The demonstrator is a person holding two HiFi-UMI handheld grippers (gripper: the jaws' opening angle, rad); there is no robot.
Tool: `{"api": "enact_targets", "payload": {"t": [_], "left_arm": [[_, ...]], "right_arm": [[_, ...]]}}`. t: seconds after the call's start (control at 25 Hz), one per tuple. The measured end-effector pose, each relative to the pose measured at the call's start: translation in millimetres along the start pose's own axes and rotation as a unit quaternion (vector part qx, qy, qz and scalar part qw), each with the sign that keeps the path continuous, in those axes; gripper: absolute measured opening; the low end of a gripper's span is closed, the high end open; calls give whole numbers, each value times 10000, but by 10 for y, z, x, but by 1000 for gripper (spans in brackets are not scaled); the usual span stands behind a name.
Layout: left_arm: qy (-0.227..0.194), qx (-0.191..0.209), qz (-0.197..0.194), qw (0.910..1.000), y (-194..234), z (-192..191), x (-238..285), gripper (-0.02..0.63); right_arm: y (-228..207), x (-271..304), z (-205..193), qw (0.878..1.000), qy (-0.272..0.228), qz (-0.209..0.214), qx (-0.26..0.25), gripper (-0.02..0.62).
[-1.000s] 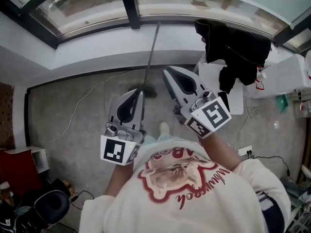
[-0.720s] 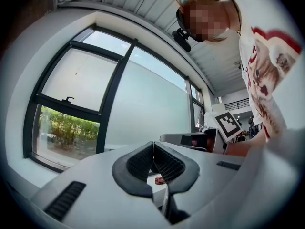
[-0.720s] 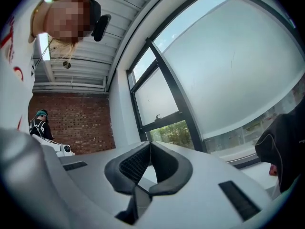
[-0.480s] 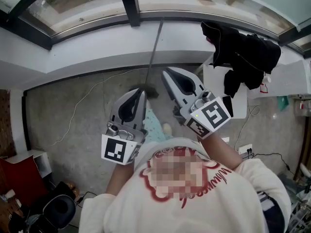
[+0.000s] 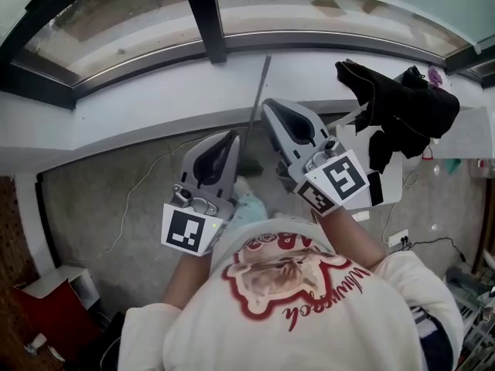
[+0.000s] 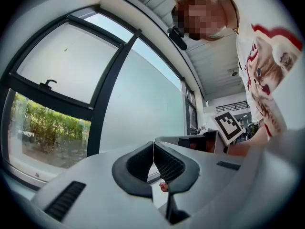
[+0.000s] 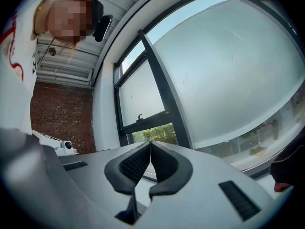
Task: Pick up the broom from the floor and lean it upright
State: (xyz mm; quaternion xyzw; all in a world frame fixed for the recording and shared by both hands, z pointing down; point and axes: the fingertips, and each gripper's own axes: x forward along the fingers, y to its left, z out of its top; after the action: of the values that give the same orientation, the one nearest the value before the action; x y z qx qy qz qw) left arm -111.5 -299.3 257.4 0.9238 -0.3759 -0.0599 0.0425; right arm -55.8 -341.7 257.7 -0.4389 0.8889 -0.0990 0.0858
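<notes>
Broom (image 5: 259, 103): upright, its handle leaning on the white sill (image 5: 139, 107) under the window (image 5: 116, 22), its dark head on the floor (image 5: 116, 195) at the wall foot. Step in hand, by judgement: the lean looks done and the broom seems to stand unaided, so what remains is to come away cleanly. Next move calls for: drawing both grippers back without brushing the handle, since a knock could slide it along the sill. Left gripper (image 5: 231, 136): jaws closed tip to tip, nothing between them. Right gripper (image 5: 270, 106): jaws likewise closed, empty. Position: in the head view the handle runs between the two gripper tips, nearer the right one; contact cannot be told. Neither gripper view shows the broom.
</notes>
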Motion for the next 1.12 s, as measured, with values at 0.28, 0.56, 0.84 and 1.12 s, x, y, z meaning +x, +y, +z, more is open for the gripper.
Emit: {"api": "enact_targets", "payload": {"t": [0.28, 0.56, 0.84, 1.12], "left_arm": [[236, -202, -129, 9994, 545, -241, 331, 21], [385, -492, 0, 9980, 778, -495, 591, 21], [581, -673, 107, 9960, 938, -1050, 768, 21], [798, -899, 181, 9926, 1005, -1652, 928, 21]], "right_arm": [[-294, 427, -144, 9992, 75, -373, -119, 25], [-653, 562, -487, 9983, 289, -508, -36, 25], [-1175, 753, -1172, 9894, 810, -676, -1000, 26], [-1782, 789, -2292, 9806, 1588, -720, -892, 29]]}}
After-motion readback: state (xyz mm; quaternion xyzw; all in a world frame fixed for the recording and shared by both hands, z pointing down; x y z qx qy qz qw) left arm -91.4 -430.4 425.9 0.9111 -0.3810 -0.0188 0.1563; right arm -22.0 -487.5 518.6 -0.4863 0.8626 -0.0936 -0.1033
